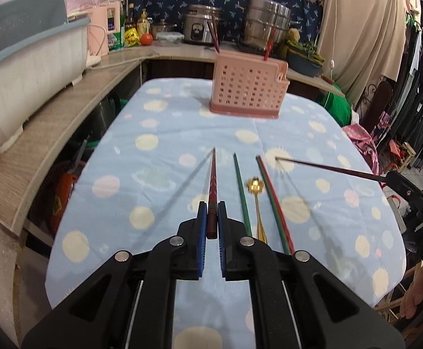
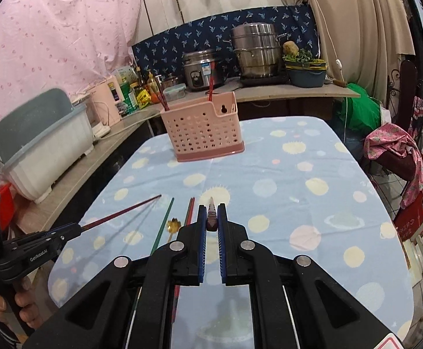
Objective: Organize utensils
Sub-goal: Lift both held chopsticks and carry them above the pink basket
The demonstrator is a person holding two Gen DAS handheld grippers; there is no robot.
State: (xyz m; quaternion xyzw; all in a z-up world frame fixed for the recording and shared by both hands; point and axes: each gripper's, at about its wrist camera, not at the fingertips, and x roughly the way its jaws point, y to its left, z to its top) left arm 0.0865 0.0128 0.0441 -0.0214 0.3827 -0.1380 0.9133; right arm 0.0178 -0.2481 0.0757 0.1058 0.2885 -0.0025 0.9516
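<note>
Chopsticks, one in each gripper. Left gripper (image 1: 212, 213): jaws nearly closed, clamped on thick end of a dark red chopstick (image 1: 213, 180), blue pads pressing both sides; stick running straight out ahead between the fingers, tip raised off the tablecloth (image 1: 159, 116), thin shadow slanting away to its left. Right gripper (image 2: 212, 213): jaws pressed together on another dark red chopstick (image 2: 211, 216), butt end caught between the pads, shaft pointing forward and foreshortened, tip just past the fingertips. Same stick seen from the left wrist as a long dark rod (image 1: 327, 168) reaching in from the right edge, lifted clear of the cloth.

Left on the cloth, just right of the left gripper: a green chopstick (image 1: 242, 192), a gold spoon (image 1: 257, 192) with a flower-shaped bowl, then a green and a red chopstick (image 1: 272, 200) lying side by side, touching. All roughly parallel, pointing toward the far end of the table.

Pink perforated holder (image 1: 247, 93) standing upright at the far end, well apart from both grippers, with red chopsticks (image 1: 214, 37) poking out of its top. Behind it on the counter: rice cooker (image 1: 201, 26), steel steamer pot (image 1: 266, 23), white dish rack (image 1: 22, 78) along the left side. Fingers (image 2: 22, 299) of a hand wrapped around the left gripper's handle, bottom left in the right wrist view.
</note>
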